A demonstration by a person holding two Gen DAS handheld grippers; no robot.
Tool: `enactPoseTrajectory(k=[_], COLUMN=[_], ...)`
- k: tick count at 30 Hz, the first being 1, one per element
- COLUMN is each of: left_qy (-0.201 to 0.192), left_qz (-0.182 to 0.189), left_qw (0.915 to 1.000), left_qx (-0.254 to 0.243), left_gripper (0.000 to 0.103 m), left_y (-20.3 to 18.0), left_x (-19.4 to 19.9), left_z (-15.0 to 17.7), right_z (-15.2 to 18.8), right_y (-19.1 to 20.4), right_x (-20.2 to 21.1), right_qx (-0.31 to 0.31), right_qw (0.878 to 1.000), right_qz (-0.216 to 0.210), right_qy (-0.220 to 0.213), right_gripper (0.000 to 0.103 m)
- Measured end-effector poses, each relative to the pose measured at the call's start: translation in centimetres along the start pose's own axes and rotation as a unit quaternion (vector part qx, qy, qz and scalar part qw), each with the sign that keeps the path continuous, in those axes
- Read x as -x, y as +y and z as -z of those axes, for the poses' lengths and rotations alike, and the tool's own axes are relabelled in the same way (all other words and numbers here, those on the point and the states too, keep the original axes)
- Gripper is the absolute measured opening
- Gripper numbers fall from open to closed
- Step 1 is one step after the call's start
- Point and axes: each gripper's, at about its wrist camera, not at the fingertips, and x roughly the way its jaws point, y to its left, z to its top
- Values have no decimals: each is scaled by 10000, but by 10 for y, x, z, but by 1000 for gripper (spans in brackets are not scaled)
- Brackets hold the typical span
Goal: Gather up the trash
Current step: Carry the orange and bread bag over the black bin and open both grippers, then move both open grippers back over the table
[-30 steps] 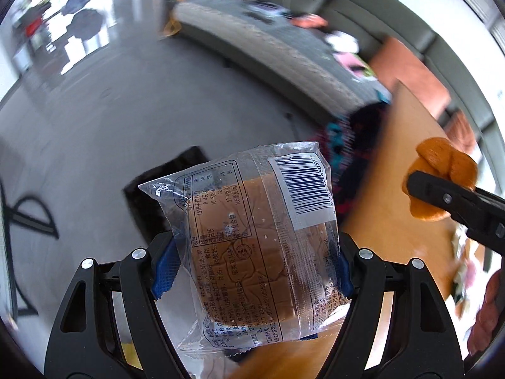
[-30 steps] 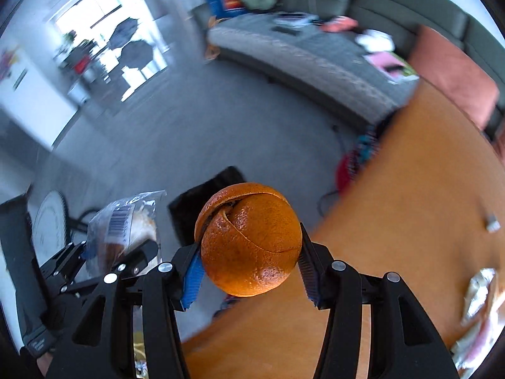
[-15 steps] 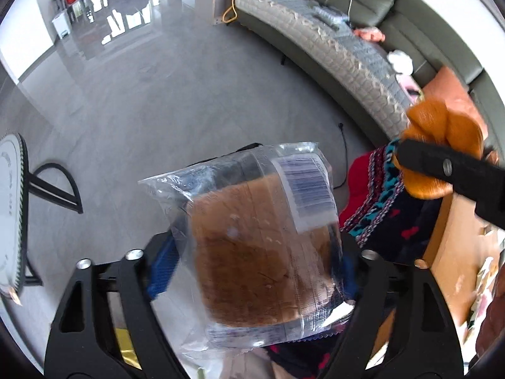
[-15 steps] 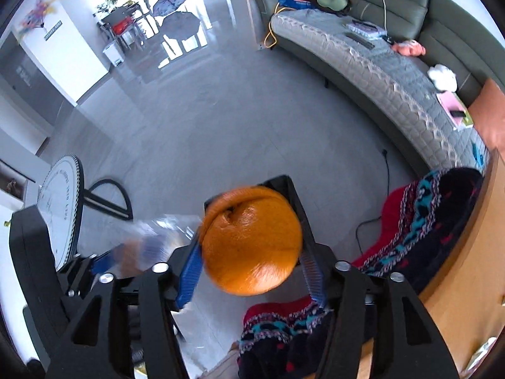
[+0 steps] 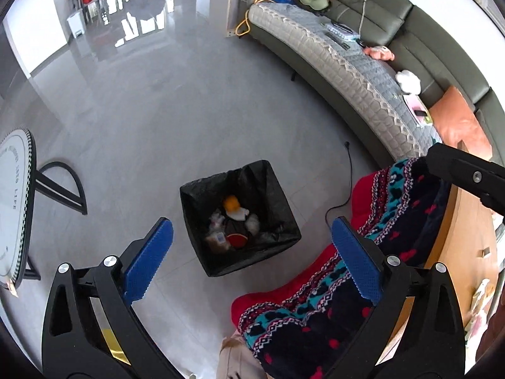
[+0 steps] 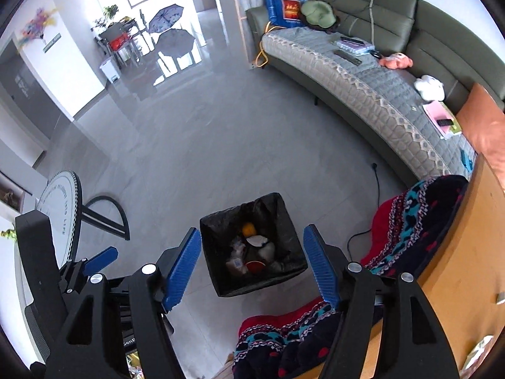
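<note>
Left gripper: your left gripper point(image 5: 252, 262) stood spread wide with nothing between its blue pads point(image 5: 148, 262), poised above the floor over the bin.
Right gripper: your right gripper point(image 6: 252, 265) was likewise released and empty, its pads point(image 6: 181, 268) framing the bin from above.
Bin: the black-lined trash bin point(image 6: 285, 271) sat on the grey floor point(image 6: 189, 158), just beside the patterned blanket point(image 6: 416, 221).
Orange: the orange point(image 5: 230, 202) lay inside the bin, toward its far side; it also showed in the right wrist view point(image 6: 248, 229).
Bread packet: a clear wrapper with a barcode label point(image 5: 217, 238) lay in the bin at its near-left side, among other rubbish; you could not tell its contents for certain.
Other bin contents: a white scrap point(image 5: 241, 214) and a red-rimmed round item point(image 5: 236, 239) rested beside the orange and wrapper.
Table: the wooden table point(image 6: 467, 252) stood at your right, the blanket draped over its edge.
Surroundings: a grey-covered sofa point(image 5: 347, 63) ran along the far wall; a round side table point(image 5: 12, 195) stood well apart at the left.
</note>
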Motion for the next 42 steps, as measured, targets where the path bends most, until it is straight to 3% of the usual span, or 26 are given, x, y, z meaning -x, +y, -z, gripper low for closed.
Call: enactPoseTrajectory(k=[13, 21, 27, 42], left_qy=[-173, -135, 20, 295], left_qz=[151, 411, 697, 1163], left_qw=[9976, 9926, 9838, 9495], left_qx=[-651, -1133, -1649, -2898], left_gripper=[97, 97, 97, 97], left_y=[-65, -124, -192, -347], left_x=[23, 27, 25, 26], left_z=[15, 36, 61, 132], right_z=[30, 68, 105, 201], right_y=[-51, -115, -176, -321], right_x=[42, 68, 91, 154], right_qx=[-428, -945, -1447, -2668], right_qw=[9987, 9944, 9868, 9536], right_qz=[56, 335, 623, 1269], right_qy=[-275, -345, -384, -581], right_gripper=[68, 68, 68, 68])
